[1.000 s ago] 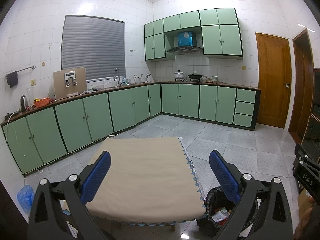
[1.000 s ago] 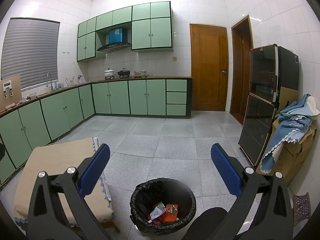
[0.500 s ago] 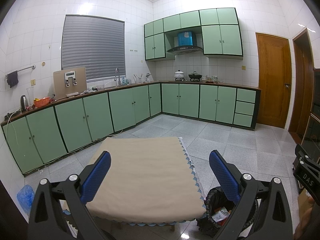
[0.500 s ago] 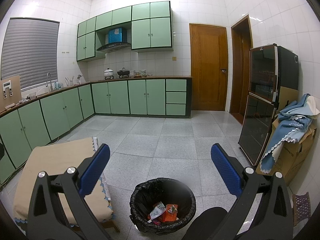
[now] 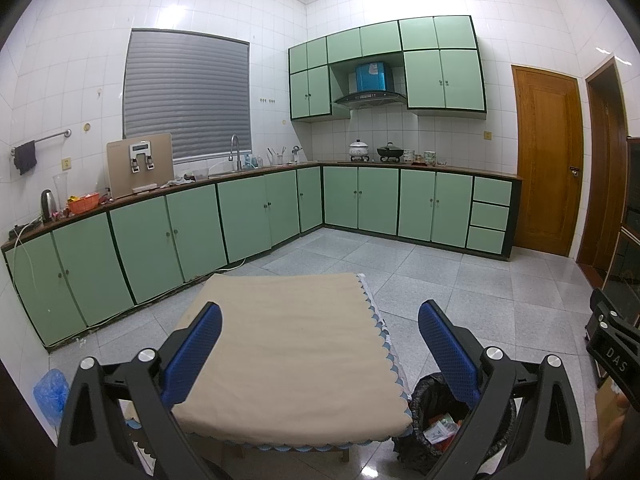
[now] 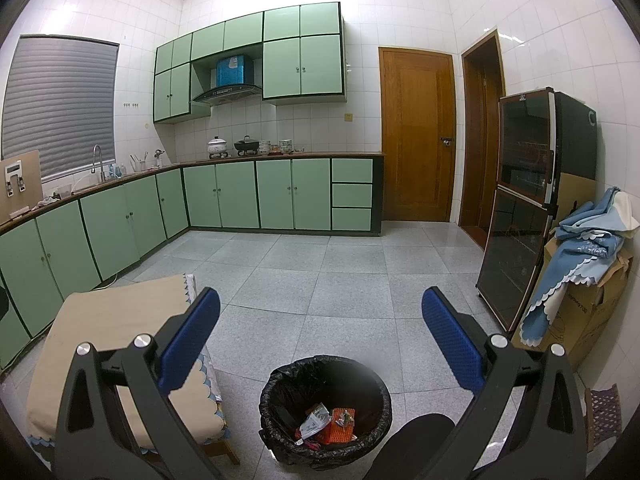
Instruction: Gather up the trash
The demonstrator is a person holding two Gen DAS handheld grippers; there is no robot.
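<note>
A black-lined trash bin (image 6: 276,392) stands on the floor and holds wrappers (image 6: 326,424), white and orange. It also shows in the left wrist view (image 5: 424,396), beside the table's right corner. My right gripper (image 6: 320,320) is open and empty, held above the bin. My left gripper (image 5: 320,328) is open and empty above a low table with a beige cloth (image 5: 296,344). No trash shows on the cloth.
Green cabinets (image 5: 256,216) run along the left and far walls. A dark glass-door cabinet (image 6: 520,216) and a cardboard box with blue cloths (image 6: 588,300) stand at the right. A blue bag (image 5: 50,392) lies on the floor at left. Wooden doors (image 6: 418,136) are at the back.
</note>
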